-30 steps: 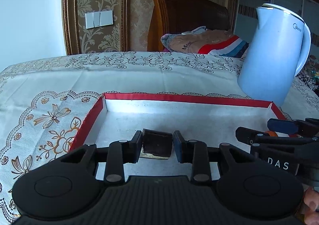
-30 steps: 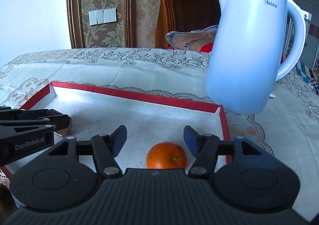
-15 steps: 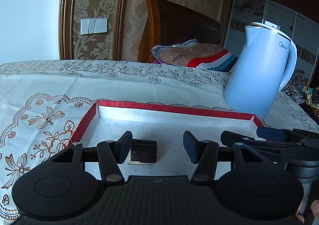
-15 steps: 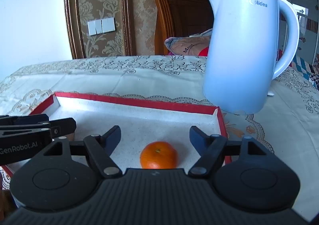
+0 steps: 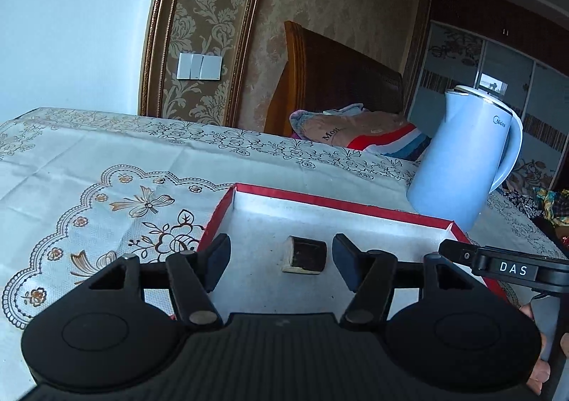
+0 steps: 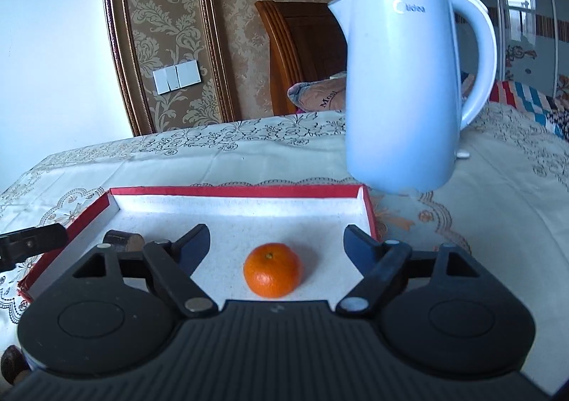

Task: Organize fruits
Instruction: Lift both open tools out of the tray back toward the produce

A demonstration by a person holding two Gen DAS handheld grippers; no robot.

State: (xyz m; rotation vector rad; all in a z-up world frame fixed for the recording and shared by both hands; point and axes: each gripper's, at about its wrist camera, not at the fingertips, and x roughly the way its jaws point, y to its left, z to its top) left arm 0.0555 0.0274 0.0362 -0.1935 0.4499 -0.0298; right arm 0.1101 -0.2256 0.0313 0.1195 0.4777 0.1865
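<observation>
Reading "Midea" on its side, the blue kettle (image 6: 405,98) stands behind the red tray (image 6: 234,191); both grippers' jaws, just opening, hold nothing: left gripper (image 5: 281,260) around a dark block (image 5: 305,254), right gripper (image 6: 275,251) around the tangerine (image 6: 272,274).

Left wrist view: sits low behind the left claw (image 5: 281,264), looking forward and slightly down across the red-rimmed tray (image 5: 341,201), close over the desk (image 5: 106,159).

Right wrist view: same low perch behind the right claw (image 6: 275,251), facing the same wall, nearer the blue kettle (image 6: 402,95).

Shared: tray, kettle, wall switch (image 6: 176,76), headboard. Each view catches what looks like the other claw's tip at its edge.
</observation>
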